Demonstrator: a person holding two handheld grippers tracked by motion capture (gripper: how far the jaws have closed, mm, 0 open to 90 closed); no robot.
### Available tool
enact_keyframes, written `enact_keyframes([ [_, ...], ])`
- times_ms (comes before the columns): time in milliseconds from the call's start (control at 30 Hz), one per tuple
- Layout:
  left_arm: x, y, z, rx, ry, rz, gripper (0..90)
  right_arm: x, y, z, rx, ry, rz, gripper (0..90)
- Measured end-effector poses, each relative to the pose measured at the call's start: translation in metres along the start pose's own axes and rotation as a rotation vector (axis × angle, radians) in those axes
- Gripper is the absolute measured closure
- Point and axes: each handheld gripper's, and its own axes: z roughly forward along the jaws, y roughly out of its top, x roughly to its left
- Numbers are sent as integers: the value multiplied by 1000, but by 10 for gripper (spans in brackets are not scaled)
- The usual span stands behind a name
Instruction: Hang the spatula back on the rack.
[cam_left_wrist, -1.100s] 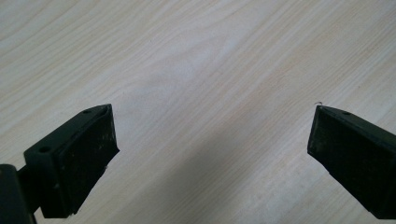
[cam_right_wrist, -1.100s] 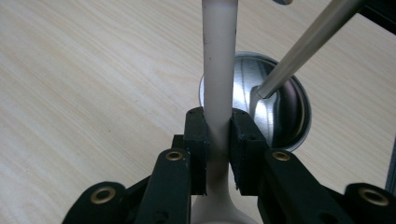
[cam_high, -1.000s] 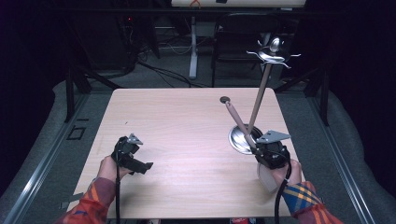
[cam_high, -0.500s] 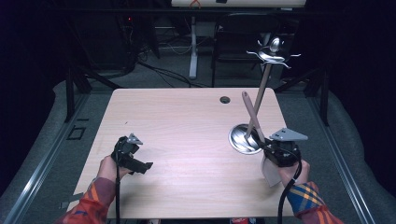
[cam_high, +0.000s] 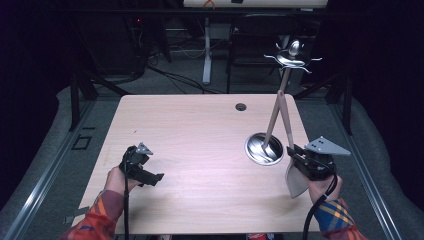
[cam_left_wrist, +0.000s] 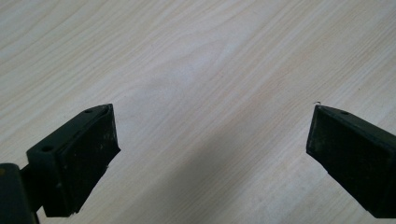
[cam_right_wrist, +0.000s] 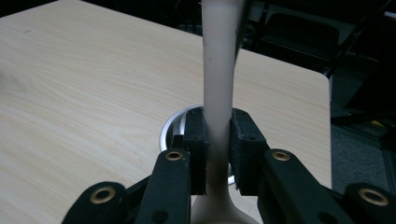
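My right gripper (cam_high: 296, 154) (cam_right_wrist: 218, 150) is shut on the pale beige handle of a spatula (cam_high: 296, 181) (cam_right_wrist: 218, 70) near the table's right edge. Its wide blade hangs below the jaws by the hand, and the handle rises steeply away from me. Just left of it stands a utensil stand (cam_high: 263, 148) with a round metal base (cam_right_wrist: 169, 128), a slanted pole and hooks on top, where a spoon (cam_high: 293, 48) hangs. My left gripper (cam_high: 149, 175) (cam_left_wrist: 212, 140) rests open over bare wood at the front left, with nothing between its jaws.
The light wooden table (cam_high: 190, 135) has a dark cable hole (cam_high: 241, 106) near its far edge. Beyond the table are dark floor, cables and a white post (cam_high: 206, 55). The right table edge lies close to my right hand.
My right gripper moved right and a little up with the spatula. The handle swung from leaning left across the stand's base to nearly upright. The left gripper stayed put.
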Motion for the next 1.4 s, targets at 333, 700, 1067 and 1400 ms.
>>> enact_keyframes([
  [333, 0, 1, 1, 3, -3, 6, 19, -14, 1, -9, -44, -42, 59, 783],
  [700, -1, 1, 2, 5, -4, 6, 19, -19, 9, -19, -123, -83, 103, 783],
  [1067, 1, 1, 2, 4, -12, -4, 19, -21, 18, -27, -181, -93, 95, 783],
  [1400, 1, 1, 2, 2, -16, -6, 19, -17, 23, -28, -190, -81, 79, 783],
])
